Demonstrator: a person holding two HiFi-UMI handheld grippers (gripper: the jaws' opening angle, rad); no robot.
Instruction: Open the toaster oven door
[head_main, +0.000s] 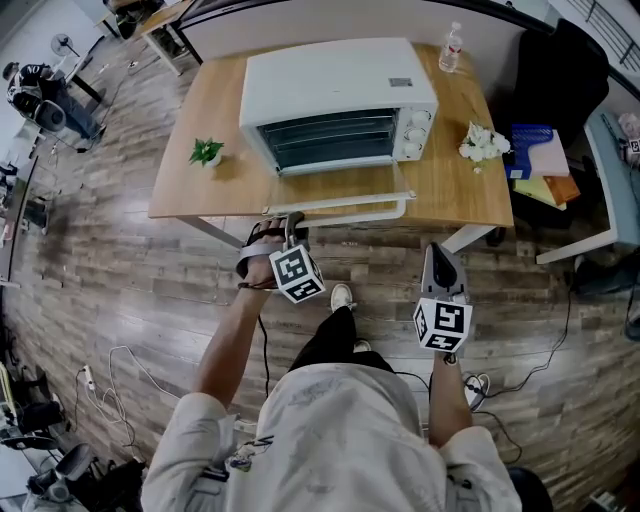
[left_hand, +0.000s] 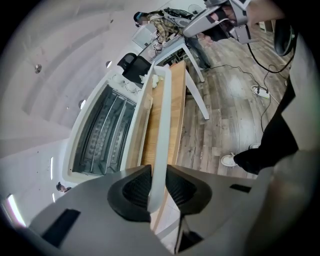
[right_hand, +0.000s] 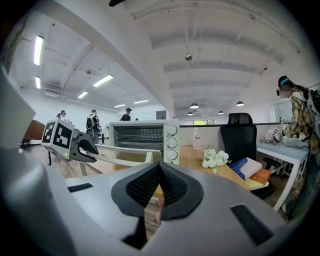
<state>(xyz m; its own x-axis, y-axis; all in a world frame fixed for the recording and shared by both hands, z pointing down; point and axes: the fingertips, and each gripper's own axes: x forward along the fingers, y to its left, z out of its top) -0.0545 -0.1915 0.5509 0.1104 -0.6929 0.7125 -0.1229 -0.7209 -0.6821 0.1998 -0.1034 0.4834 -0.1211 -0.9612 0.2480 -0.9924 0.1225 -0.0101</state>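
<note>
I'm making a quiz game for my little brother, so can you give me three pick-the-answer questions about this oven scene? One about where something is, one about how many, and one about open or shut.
1. Where is the green plant?
A. on the table, at the person's left of the toaster oven
B. on top of the oven
C. on the floor

2. How many round knobs are on the oven's front?
A. two
B. three
C. five

3. How is the oven door?
A. shut
B. folded down, open
C. taken off

Answers:
1 A, it stands on the wood beside the oven.
2 B, the right gripper view shows three in a column.
3 B, it lies flat with the left tool clamped on its handle.
</note>
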